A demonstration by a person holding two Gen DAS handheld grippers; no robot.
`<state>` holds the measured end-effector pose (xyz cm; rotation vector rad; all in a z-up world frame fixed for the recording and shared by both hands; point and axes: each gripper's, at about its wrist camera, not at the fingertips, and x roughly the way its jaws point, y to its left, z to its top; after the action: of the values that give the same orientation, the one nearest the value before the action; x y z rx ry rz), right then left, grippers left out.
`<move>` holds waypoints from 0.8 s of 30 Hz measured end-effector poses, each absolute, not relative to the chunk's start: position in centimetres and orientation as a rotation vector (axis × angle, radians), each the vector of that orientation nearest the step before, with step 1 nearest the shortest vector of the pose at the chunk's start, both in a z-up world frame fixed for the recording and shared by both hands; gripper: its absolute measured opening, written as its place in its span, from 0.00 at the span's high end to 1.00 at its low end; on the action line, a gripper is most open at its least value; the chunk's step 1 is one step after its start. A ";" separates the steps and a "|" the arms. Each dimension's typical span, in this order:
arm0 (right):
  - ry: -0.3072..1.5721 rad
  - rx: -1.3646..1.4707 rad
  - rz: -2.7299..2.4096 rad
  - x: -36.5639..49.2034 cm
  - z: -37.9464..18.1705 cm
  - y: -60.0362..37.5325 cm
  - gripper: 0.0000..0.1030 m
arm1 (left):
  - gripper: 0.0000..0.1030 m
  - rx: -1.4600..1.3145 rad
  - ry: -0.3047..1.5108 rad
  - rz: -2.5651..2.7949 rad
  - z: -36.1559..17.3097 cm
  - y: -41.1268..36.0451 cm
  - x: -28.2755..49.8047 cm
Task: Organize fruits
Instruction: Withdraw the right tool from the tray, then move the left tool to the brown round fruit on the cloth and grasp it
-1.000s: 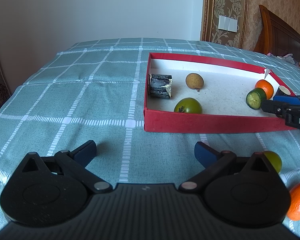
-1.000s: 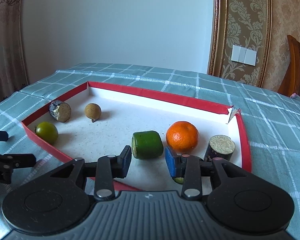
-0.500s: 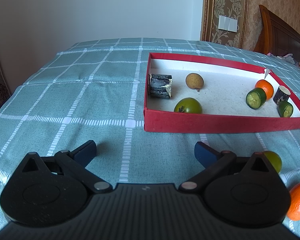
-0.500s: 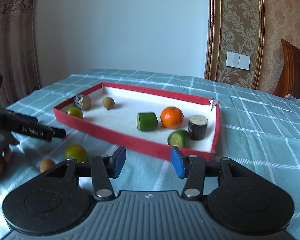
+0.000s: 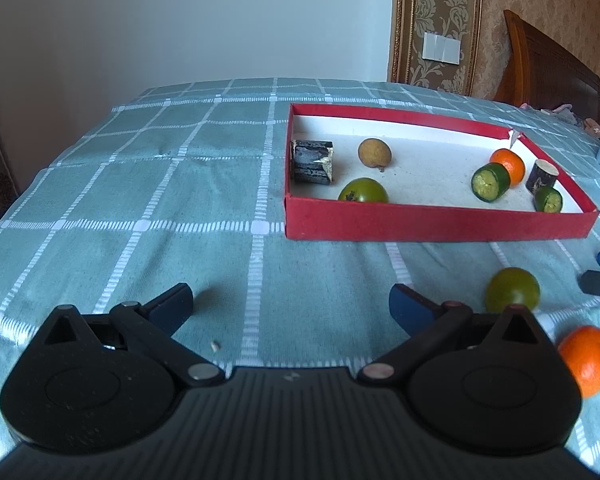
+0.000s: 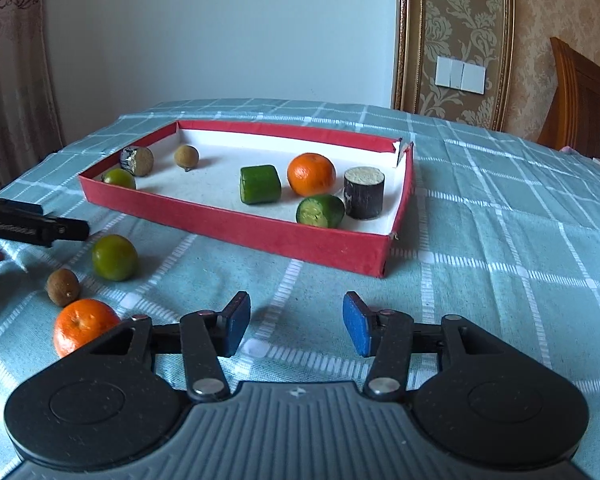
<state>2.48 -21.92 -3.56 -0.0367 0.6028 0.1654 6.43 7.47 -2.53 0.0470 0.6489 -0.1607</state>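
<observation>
A: Fruit first, left wrist view. What shows?

B: The left gripper (image 5: 290, 302) is spread wide over the tablecloth (image 5: 140, 200) and holds nothing. The red tray (image 5: 440, 222) sits far and to the right. Loose on the cloth to the near right lie a green fruit (image 5: 512, 290) and an orange (image 5: 588, 360).

A: And inside the tray?

B: Seven pieces: two dark stubs, one brown fruit, one green fruit, one orange and two green cut pieces.

A: Right wrist view?

B: The right gripper (image 6: 296, 326) is also released and empty, near the tray's near wall. The same seven pieces are in the tray. Outside it, to the near left, there are three: the green fruit, a small brown fruit (image 6: 63, 287) and the orange, clustered close together.

A: What could go wrong?

B: I judge the round fruit likely to roll if a finger nudges it, and the three lie so close that closing on one may knock its neighbour. The other gripper's tip (image 6: 36, 228) hovers just beside the green fruit, so both tools reaching there could collide.
</observation>
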 end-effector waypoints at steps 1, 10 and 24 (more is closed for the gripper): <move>0.601 -0.037 0.163 2.5 -3.7 -21.9 0.39 | 0.00 0.040 0.642 -0.180 -2.4 7.6 5.6; 0.621 -0.041 0.175 2.9 -3.8 -21.8 0.18 | 0.00 0.051 0.580 -0.374 -0.8 6.0 1.2; 0.633 -0.036 0.177 3.1 -3.9 -21.9 0.11 | 0.02 0.187 0.559 -0.416 -1.7 2.6 0.2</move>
<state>3.05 -21.88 -3.93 -0.0357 0.6335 0.1770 0.25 2.61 -1.73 0.1871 0.5586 -0.4163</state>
